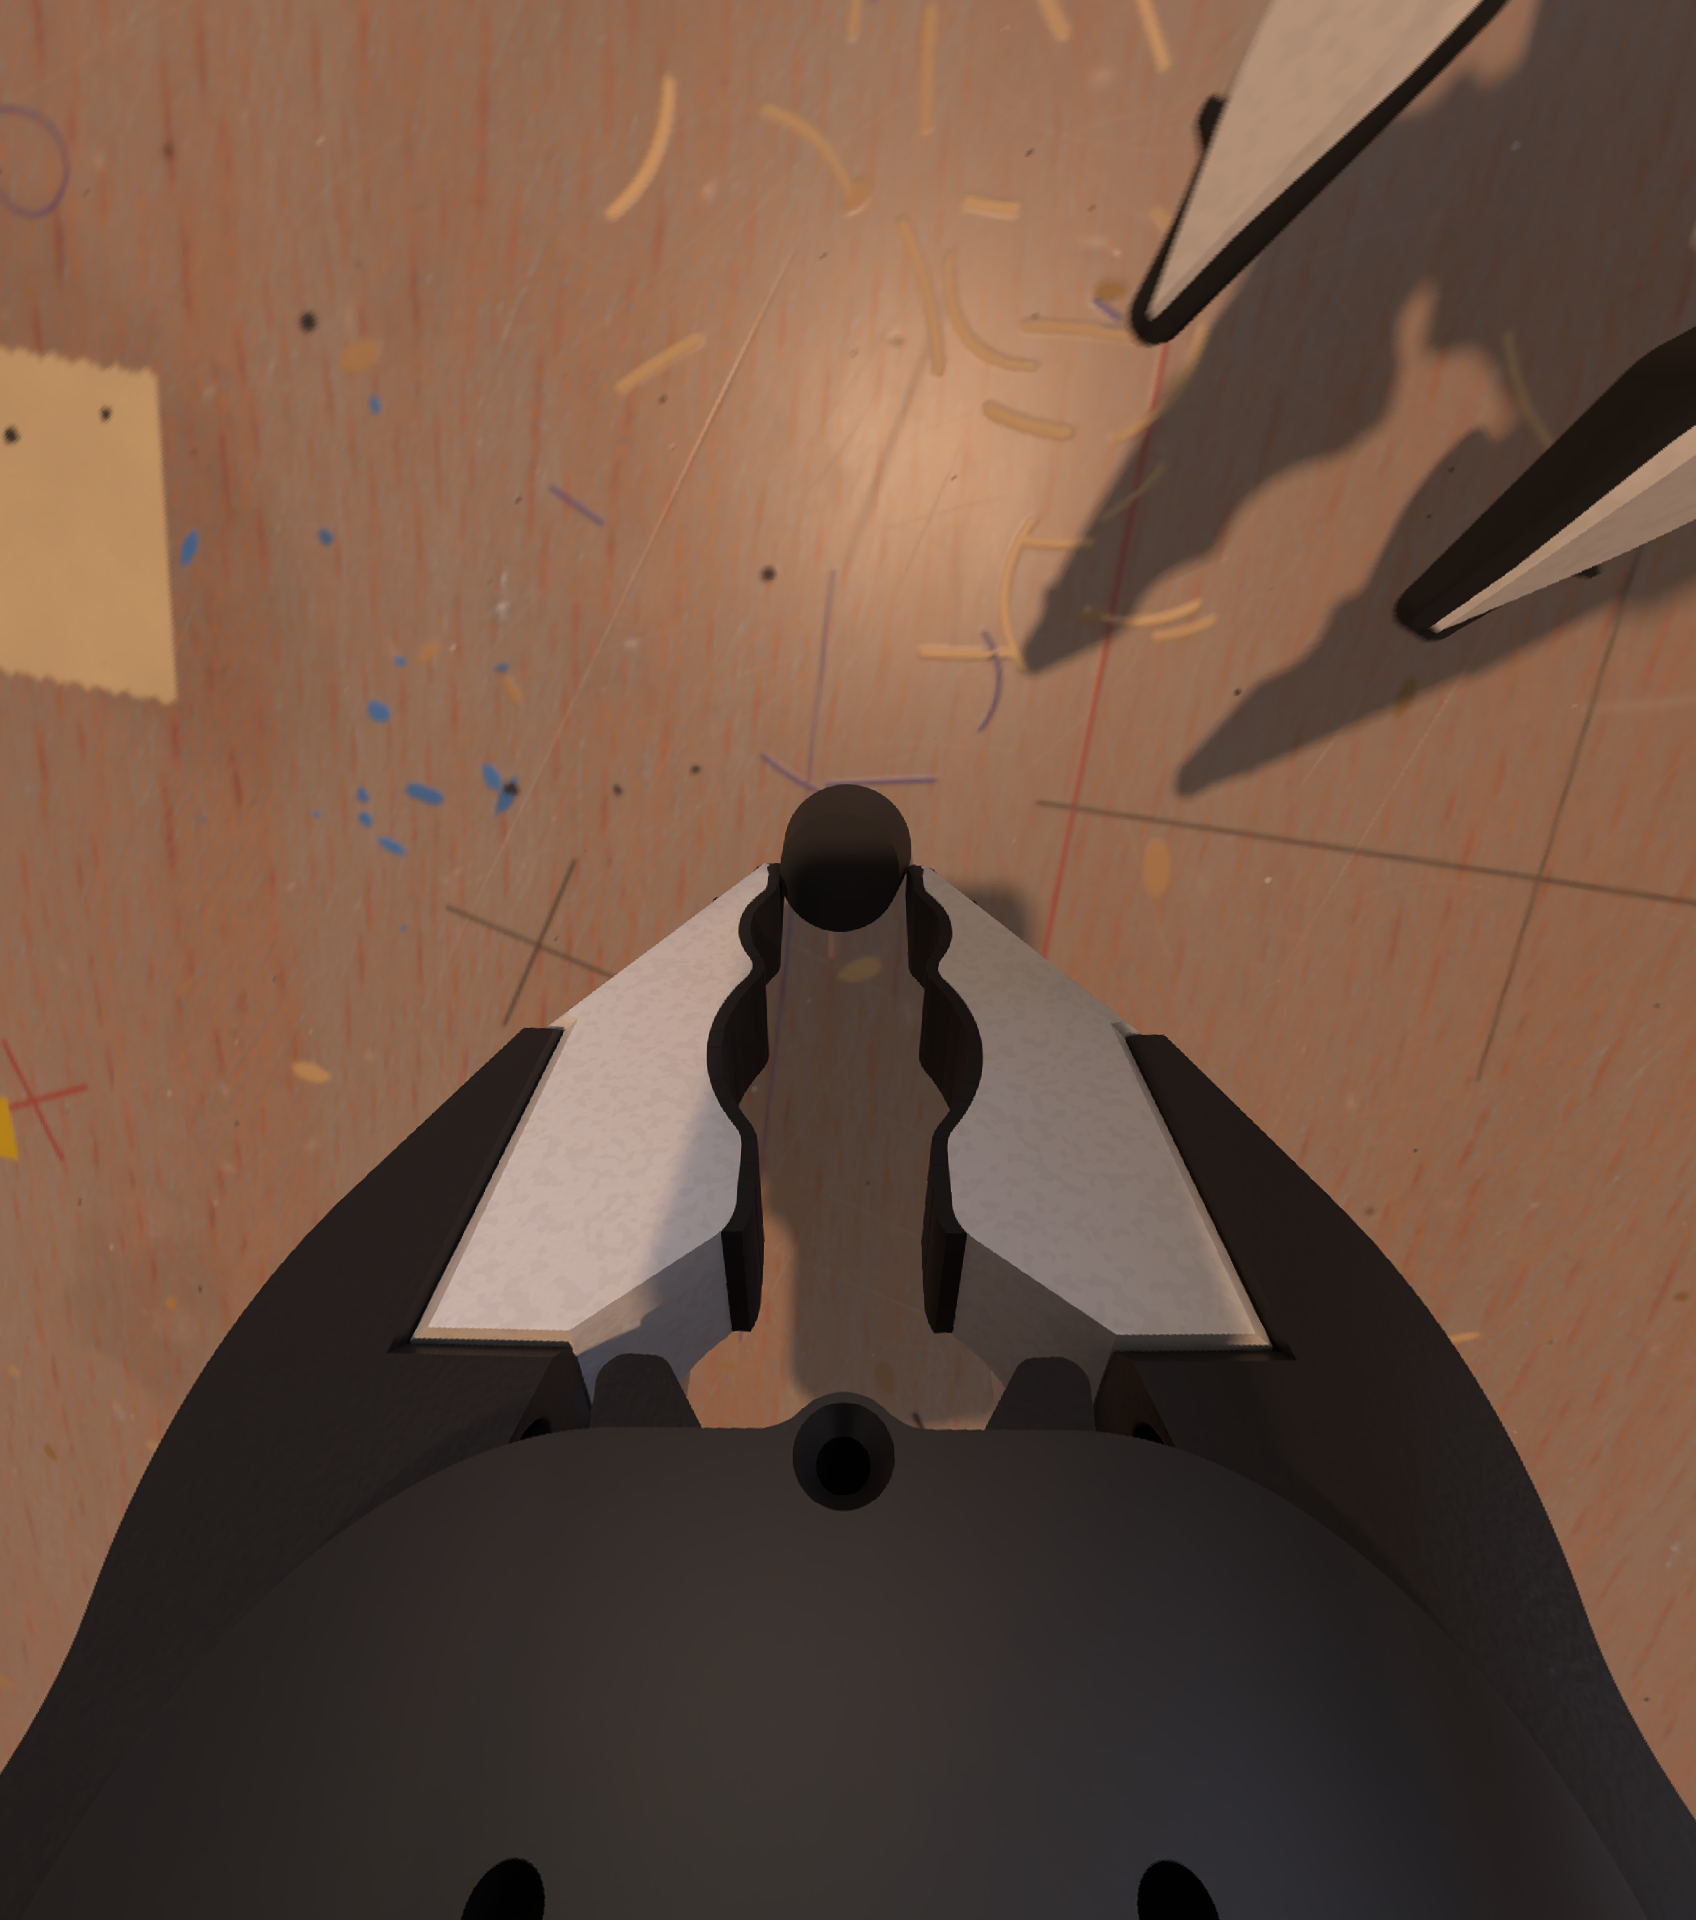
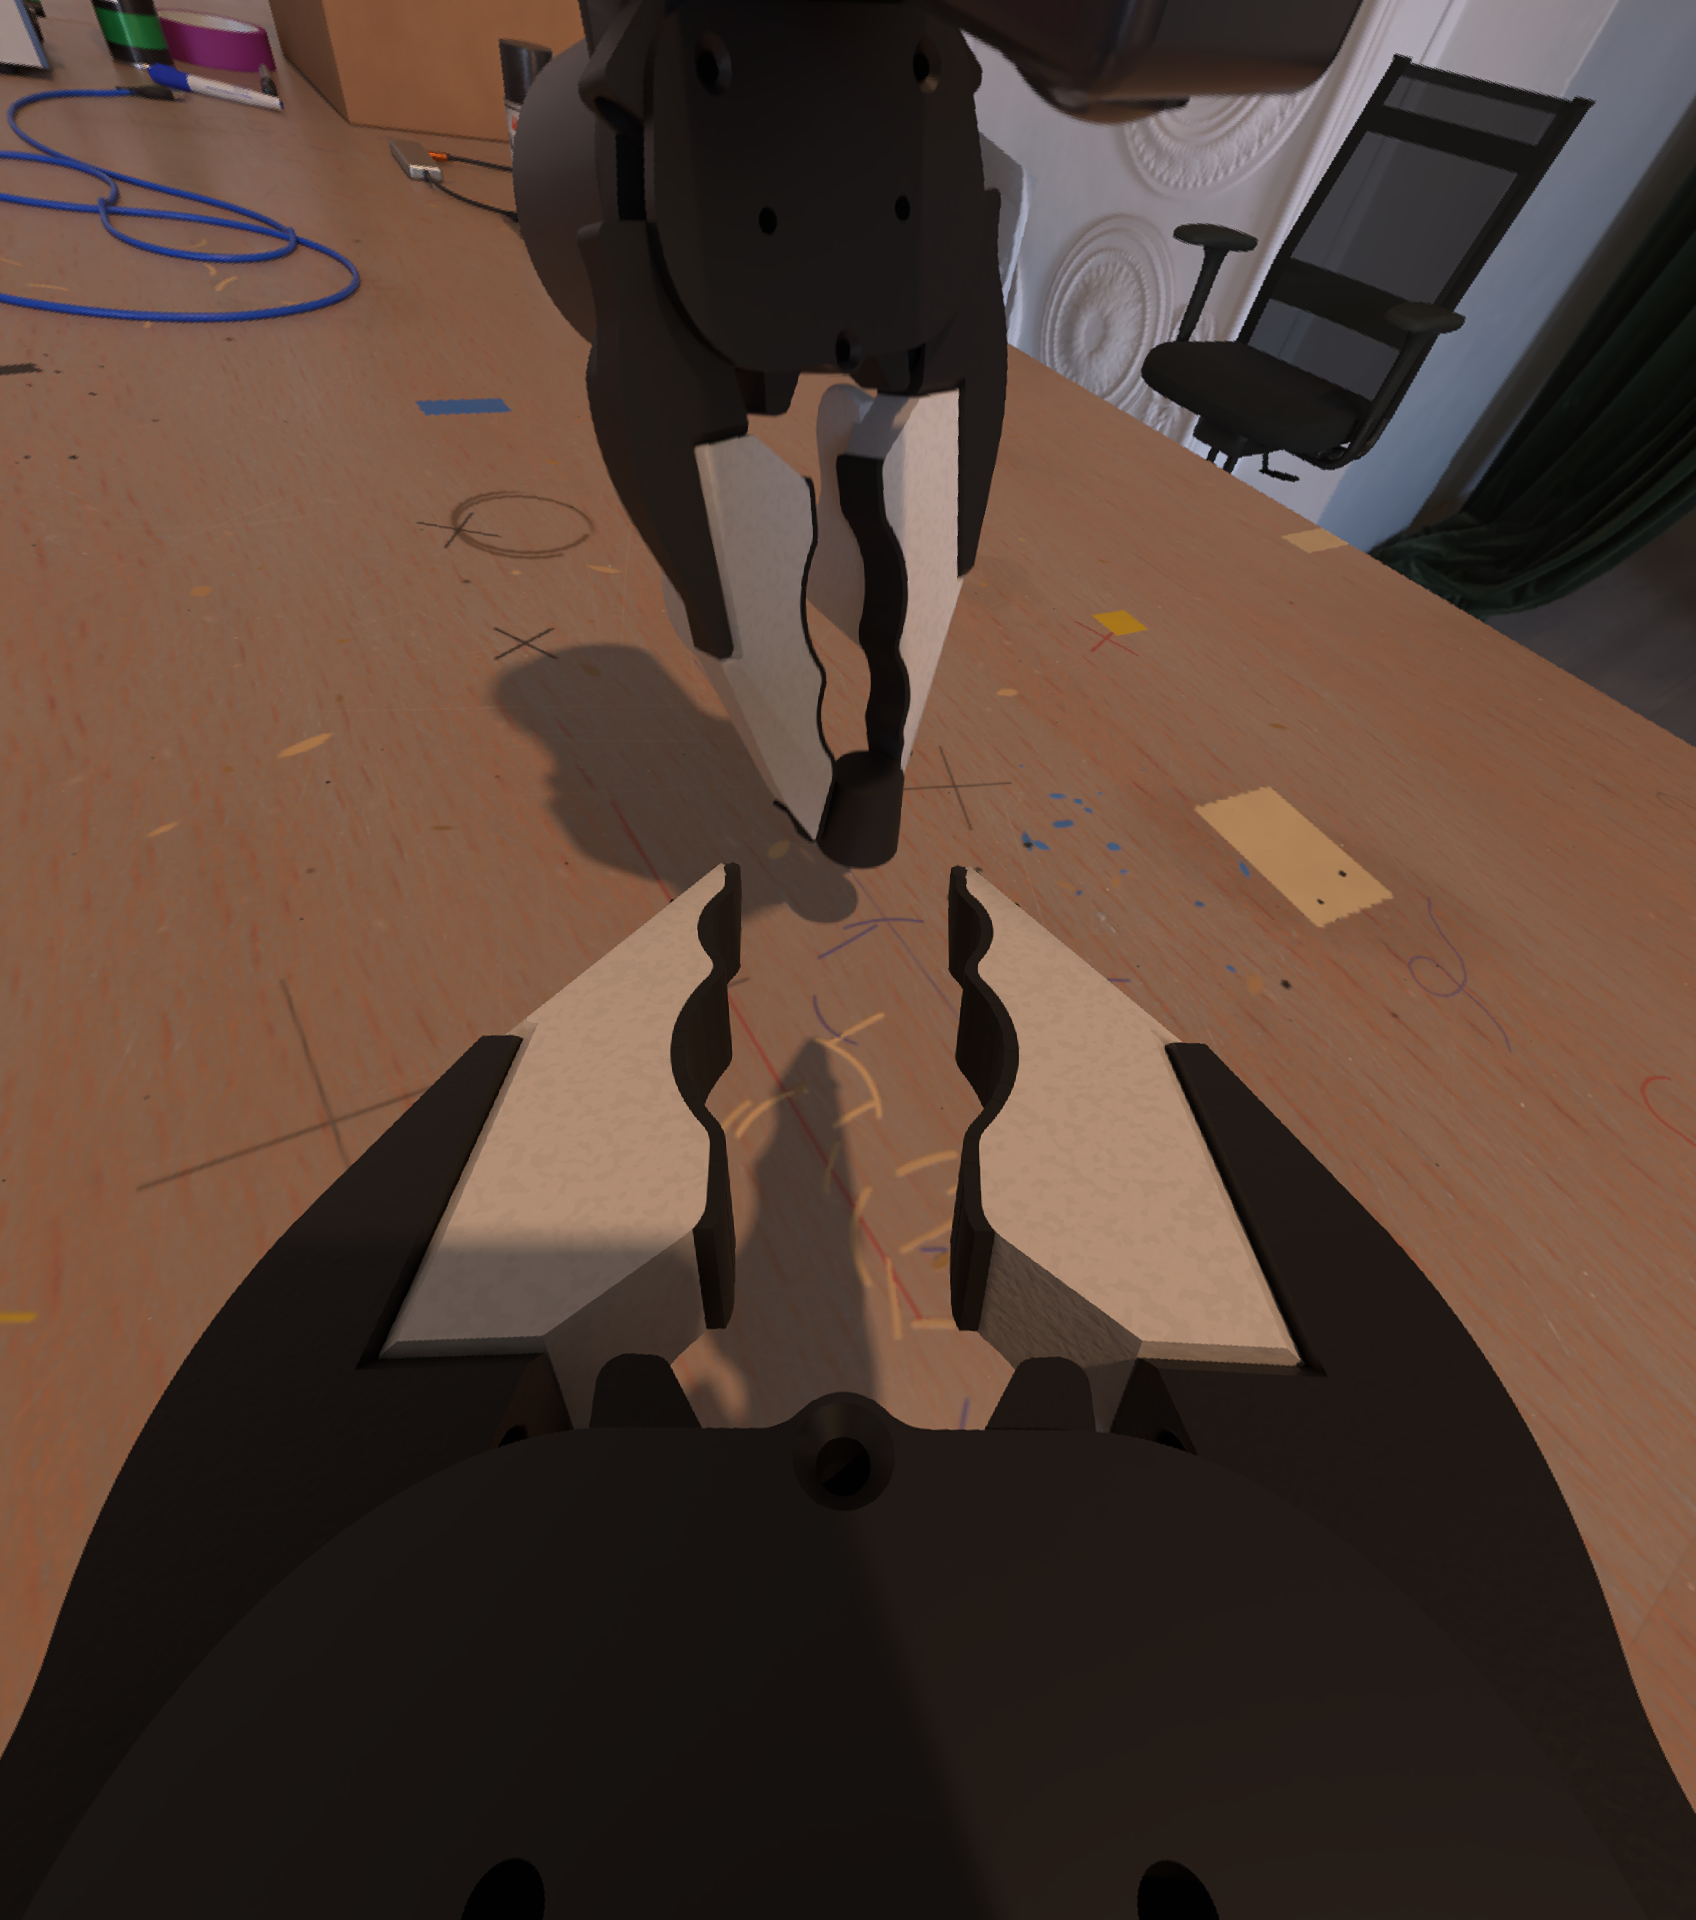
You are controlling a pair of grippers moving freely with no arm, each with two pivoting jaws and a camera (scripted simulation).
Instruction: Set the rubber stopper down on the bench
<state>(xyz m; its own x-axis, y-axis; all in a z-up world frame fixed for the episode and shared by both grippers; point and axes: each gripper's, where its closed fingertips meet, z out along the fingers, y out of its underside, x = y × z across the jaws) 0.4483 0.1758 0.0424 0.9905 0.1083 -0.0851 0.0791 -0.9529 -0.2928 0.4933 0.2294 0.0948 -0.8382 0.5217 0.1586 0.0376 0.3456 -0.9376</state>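
Note:
The black rubber stopper point(image 1: 844, 868) is pinched between the tips of my left gripper point(image 1: 844, 878), which points down at the wooden bench point(image 1: 304, 935). In the right wrist view the stopper point(image 2: 859, 821) hangs at the left gripper's point(image 2: 849, 805) tips, just above the bench point(image 2: 200, 831), with its shadow close under it. My right gripper point(image 2: 844, 883) is open and empty, its tips just short of the stopper. Its fingers point(image 1: 1228, 239) show at the top right of the left wrist view.
A blue cable point(image 2: 127, 229), a cardboard box point(image 2: 418, 62), tape rolls point(image 2: 210, 42) and a marker lie at the bench's far end. A tan tape patch point(image 2: 1291, 857) and yellow squares point(image 2: 1119, 621) mark the surface. The bench edge runs at the right, with a black office chair point(image 2: 1343, 301) beyond.

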